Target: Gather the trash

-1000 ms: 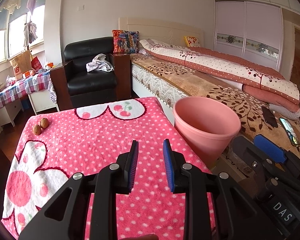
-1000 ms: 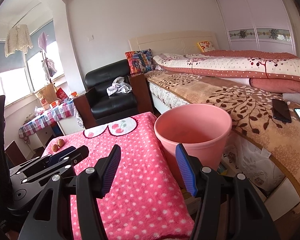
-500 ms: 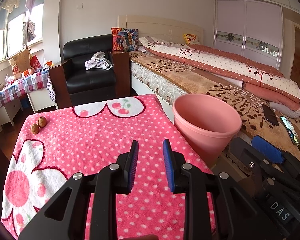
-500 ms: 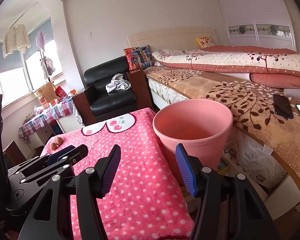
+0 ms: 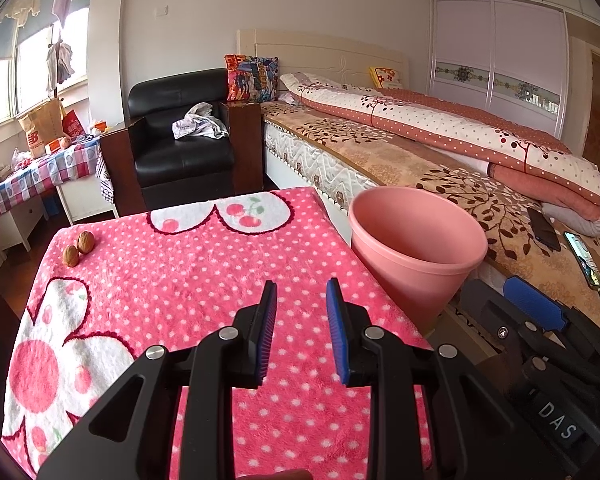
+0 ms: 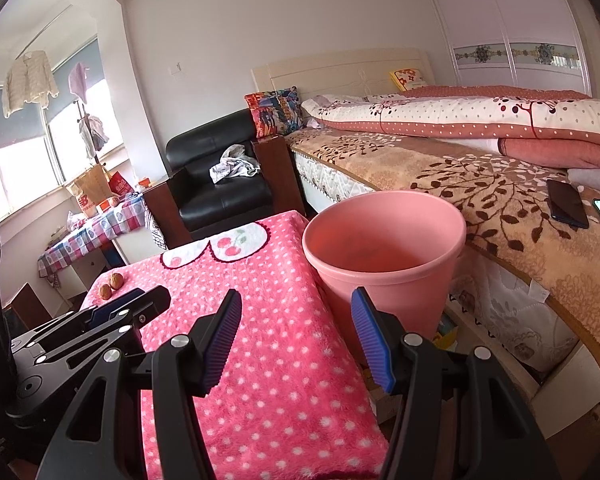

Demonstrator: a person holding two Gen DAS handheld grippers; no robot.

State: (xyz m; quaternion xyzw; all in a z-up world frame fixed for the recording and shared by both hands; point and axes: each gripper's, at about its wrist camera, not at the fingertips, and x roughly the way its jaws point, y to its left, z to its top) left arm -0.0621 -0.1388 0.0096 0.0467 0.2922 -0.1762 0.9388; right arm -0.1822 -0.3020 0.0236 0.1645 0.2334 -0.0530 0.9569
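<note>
The bed (image 5: 440,168) fills the right half of the left wrist view, its near edge running diag. from centre to lower right. A table under a pink polka-dot blanket (image 5: 204,280) takes the lower centre – wide bare stretch of fabric in the middle. The black armchair (image 5: 184,148) sits upper centre, beyond the blanket's far edge. A pink bin (image 6: 384,248) stands in the narrow gap btwn the table's right edge and the bed, just beside both, mouth open upward. The left gripper (image 5: 300,316) hangs over the blanket at lower centre, jaws parted, nothing btwn them. The right gripper (image 6: 296,332) is spread wider – also holding nothing, straddling the table's right edge, the bin's wall just beyond its right jaw. Two walnuts (image 5: 79,248) lie touching at the blanket's far left corner, close to the edge, well apart from both grippers.
</note>
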